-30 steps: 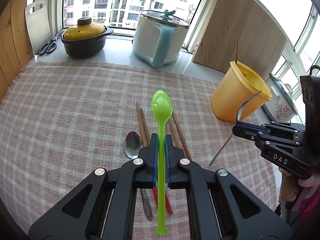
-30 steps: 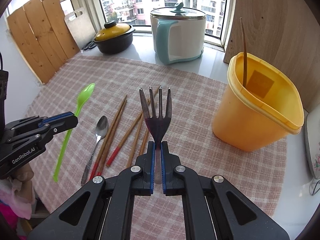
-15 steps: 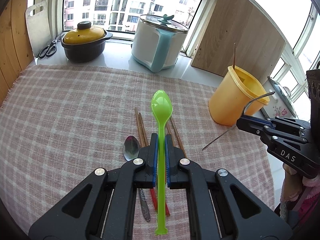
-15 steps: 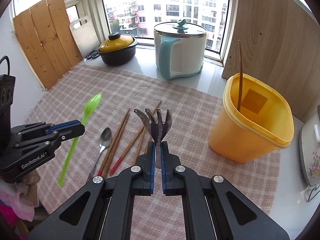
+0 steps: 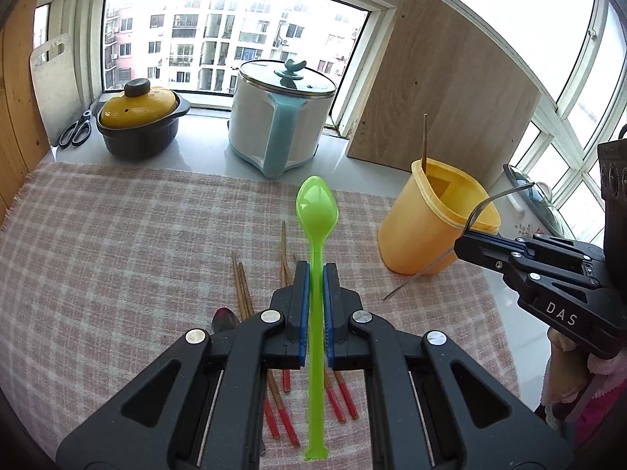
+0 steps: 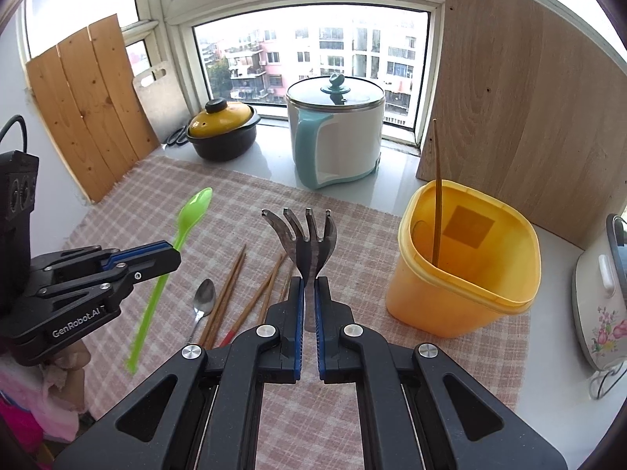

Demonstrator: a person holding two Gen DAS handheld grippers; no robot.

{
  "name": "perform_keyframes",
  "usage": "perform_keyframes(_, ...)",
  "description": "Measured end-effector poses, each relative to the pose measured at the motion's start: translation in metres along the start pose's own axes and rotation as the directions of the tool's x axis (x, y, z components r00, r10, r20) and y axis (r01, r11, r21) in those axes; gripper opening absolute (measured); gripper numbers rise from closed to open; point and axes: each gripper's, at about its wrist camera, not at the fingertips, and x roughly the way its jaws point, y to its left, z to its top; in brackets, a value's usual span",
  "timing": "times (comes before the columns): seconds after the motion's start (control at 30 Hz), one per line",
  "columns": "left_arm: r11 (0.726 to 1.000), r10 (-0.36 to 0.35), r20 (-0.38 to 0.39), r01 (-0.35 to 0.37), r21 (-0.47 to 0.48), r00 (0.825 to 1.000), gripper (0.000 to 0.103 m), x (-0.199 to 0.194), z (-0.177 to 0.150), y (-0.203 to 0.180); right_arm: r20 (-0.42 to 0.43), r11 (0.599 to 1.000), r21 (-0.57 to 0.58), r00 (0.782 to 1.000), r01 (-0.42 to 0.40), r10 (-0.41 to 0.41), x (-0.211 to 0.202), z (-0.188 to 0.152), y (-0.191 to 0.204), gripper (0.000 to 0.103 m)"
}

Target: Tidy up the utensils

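Note:
My left gripper (image 5: pixel 315 274) is shut on a green plastic spoon (image 5: pixel 316 211) and holds it above the checked cloth; it also shows in the right wrist view (image 6: pixel 172 252). My right gripper (image 6: pixel 308 286) is shut on a metal fork (image 6: pixel 309 241), tines up, raised left of the yellow utensil tub (image 6: pixel 462 274). The tub (image 5: pixel 431 219) holds one chopstick (image 6: pixel 437 192). Several wooden chopsticks (image 6: pixel 235 290) and a metal spoon (image 6: pixel 203 299) lie on the cloth (image 6: pixel 352 243).
A white and teal pot (image 6: pixel 337 133) and a black pot with yellow lid (image 6: pixel 223 129) stand by the window. Scissors (image 5: pixel 74 129) lie at far left. A wooden board (image 6: pixel 521 109) leans behind the tub. A floral cooker (image 6: pixel 599 313) is at right.
Both grippers have risen and pulled back from the cloth. The fork has tipped upward, its tines now pointing up. The green spoon stays held, lifted higher.

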Motion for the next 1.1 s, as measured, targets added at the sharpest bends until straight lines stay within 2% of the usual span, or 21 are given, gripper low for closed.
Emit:
perform_keyframes(0.57,0.994,-0.092,0.104,0.085,0.067,0.990,0.004,0.005,0.061,-0.071,0.087,0.998,0.036,0.995,0.045,-0.048,-0.046,0.026,-0.048,0.004)
perform_keyframes(1.1,0.989,-0.139,0.168,0.127,0.078,0.976,0.004,0.041,0.116,-0.137,0.141,0.995,0.045,0.985,0.089,-0.095,-0.067,0.051,-0.098,0.004)
